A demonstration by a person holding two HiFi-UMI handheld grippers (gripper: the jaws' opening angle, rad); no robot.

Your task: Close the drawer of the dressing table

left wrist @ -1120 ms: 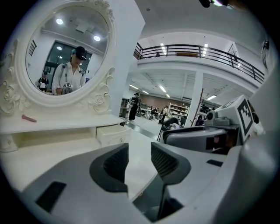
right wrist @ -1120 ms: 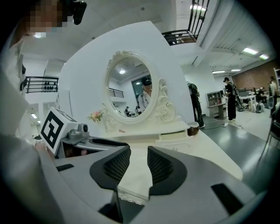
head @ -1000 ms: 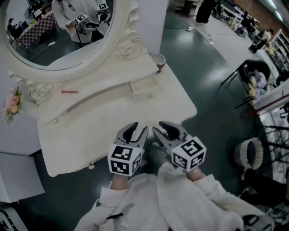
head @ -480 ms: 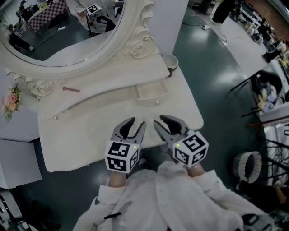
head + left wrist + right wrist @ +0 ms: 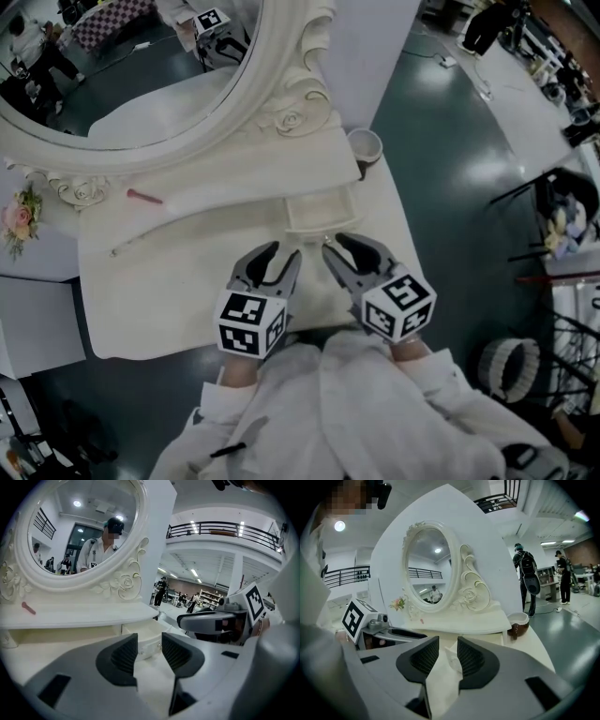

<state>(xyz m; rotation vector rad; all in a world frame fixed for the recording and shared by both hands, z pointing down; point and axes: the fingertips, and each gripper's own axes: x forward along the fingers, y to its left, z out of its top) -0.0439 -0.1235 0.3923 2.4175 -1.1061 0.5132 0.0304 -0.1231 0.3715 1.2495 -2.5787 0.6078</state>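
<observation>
- The drawer (image 5: 319, 208) of the dressing table (image 5: 178, 291) stands pulled out. It is a small cream box jutting from under the raised shelf over the tabletop, with its open top facing up.
- The left gripper (image 5: 284, 251) hovers over the tabletop just in front of the drawer, off its left front corner. Its two ridged black pads stand apart with nothing pressed between them.
- In the left gripper view the drawer's front, with a small knob, shows through the gap beyond the pads.
- The right gripper (image 5: 336, 246) is just in front of the drawer's front, toward its right corner. Its jaws also stand apart, with a narrow gap between them.
- In the right gripper view the drawer's white front shows in the gap between the pads. Whether either pad touches it cannot be told.
- Each gripper carries a marker cube (image 5: 251, 323) at its rear, on the side away from the drawer, and white sleeves (image 5: 375, 412) follow behind.
- The oval mirror (image 5: 141, 75), in a carved white frame with roses, rises behind the drawer and to its left.
- A cup (image 5: 365, 147), pale inside and brown outside, stands behind the drawer and a little to its right, by the end of the shelf.
- A pink stick (image 5: 145, 197) lies on the shelf well to the left of the drawer.
- A small bunch of pink flowers (image 5: 21, 217) sits farther left of the drawer, past the mirror frame's lower edge.
</observation>
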